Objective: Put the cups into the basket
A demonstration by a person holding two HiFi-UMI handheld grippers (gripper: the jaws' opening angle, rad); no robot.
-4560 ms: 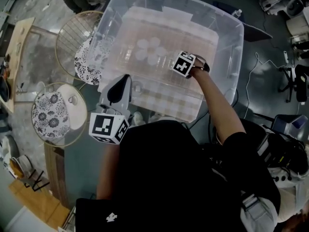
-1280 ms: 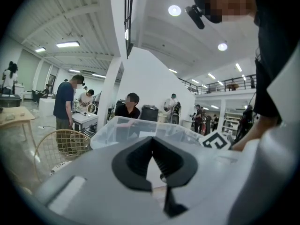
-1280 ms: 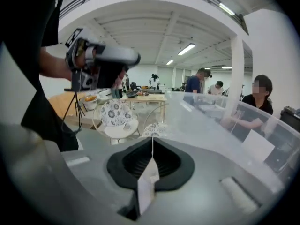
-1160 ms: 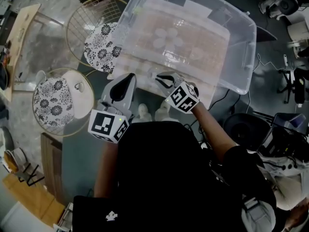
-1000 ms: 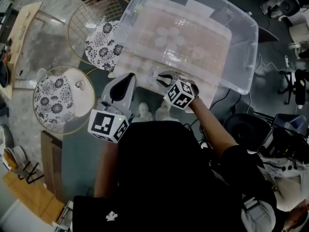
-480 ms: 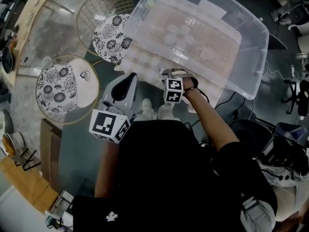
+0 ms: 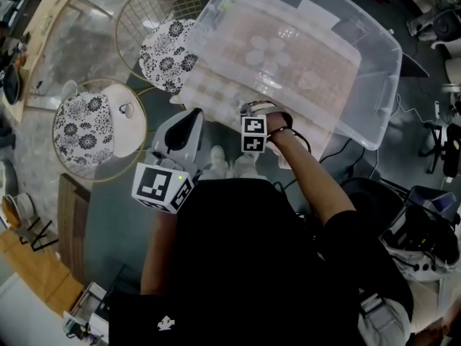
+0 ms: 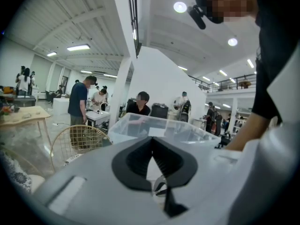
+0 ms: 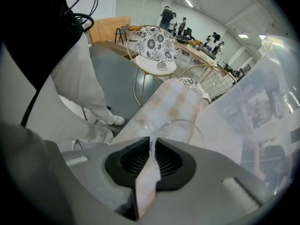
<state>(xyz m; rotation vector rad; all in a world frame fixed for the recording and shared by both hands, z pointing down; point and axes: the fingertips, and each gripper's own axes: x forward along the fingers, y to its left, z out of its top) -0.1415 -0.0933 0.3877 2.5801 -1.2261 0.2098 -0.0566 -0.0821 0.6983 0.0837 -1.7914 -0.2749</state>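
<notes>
A clear glass cup [image 9: 183, 131] stands on the checked cloth [image 9: 174, 108] at the table's near edge, just in front of the clear plastic bin [image 7: 216, 2]. My right gripper [image 9: 151, 146] points steeply down onto it. Its jaws have just been closing, and the cup's near wall is pinched between the pads. In the head view this gripper [image 7: 252, 109] sits beyond its marker cube, and the cup is hard to make out there. Several clear cups [image 7: 265, 49] lie inside the bin. My left gripper [image 7: 184, 125] hovers left of the right one, shut and empty, its tips [image 8: 151, 144] touching.
Two gold wire stands with floral cushions sit to the left, one far [image 7: 167, 45] and one near [image 7: 83, 121]; the near one bears a small white cup [image 7: 126, 109]. A wooden table [image 7: 36, 20] is at far left. People stand in the background of both gripper views.
The right gripper has dropped to the table's near edge and rolled its cube upright. Its jaws went wide, then closed onto the cup's rim. The left gripper stayed put.
</notes>
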